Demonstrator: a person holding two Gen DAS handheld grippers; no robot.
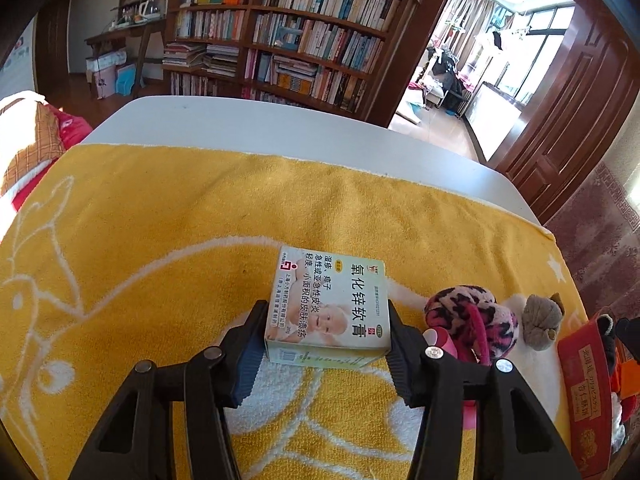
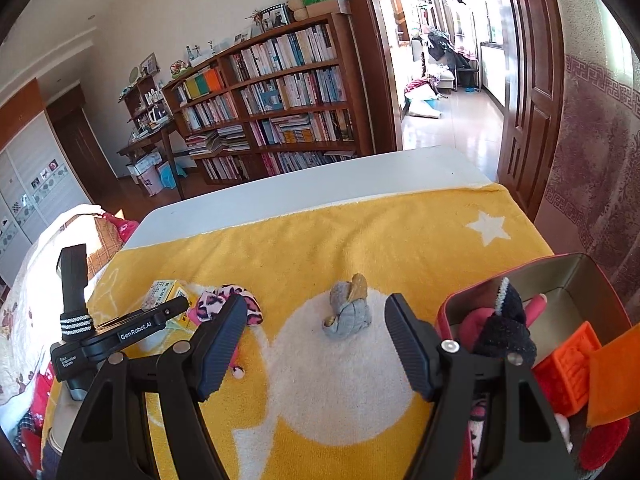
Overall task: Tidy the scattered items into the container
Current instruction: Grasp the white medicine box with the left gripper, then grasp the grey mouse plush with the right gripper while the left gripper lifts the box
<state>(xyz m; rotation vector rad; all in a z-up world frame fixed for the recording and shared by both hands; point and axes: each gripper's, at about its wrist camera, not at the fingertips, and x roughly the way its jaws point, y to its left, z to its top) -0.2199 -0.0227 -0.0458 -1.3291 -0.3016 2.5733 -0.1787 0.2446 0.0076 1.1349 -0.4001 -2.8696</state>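
The left gripper (image 1: 326,338) is clamped on the box (image 1: 328,306), a pad against each side, low over the yellow towel (image 1: 160,220). Just right of it lie a pink sock (image 1: 472,314) and a grey sock (image 1: 540,320). The right gripper (image 2: 316,344) stands apart, holding nothing; the grey sock (image 2: 348,314) lies ahead between its fingers. The tin (image 2: 576,280) sits to its right, holding a dark sock (image 2: 506,328) and orange pieces (image 2: 572,364).
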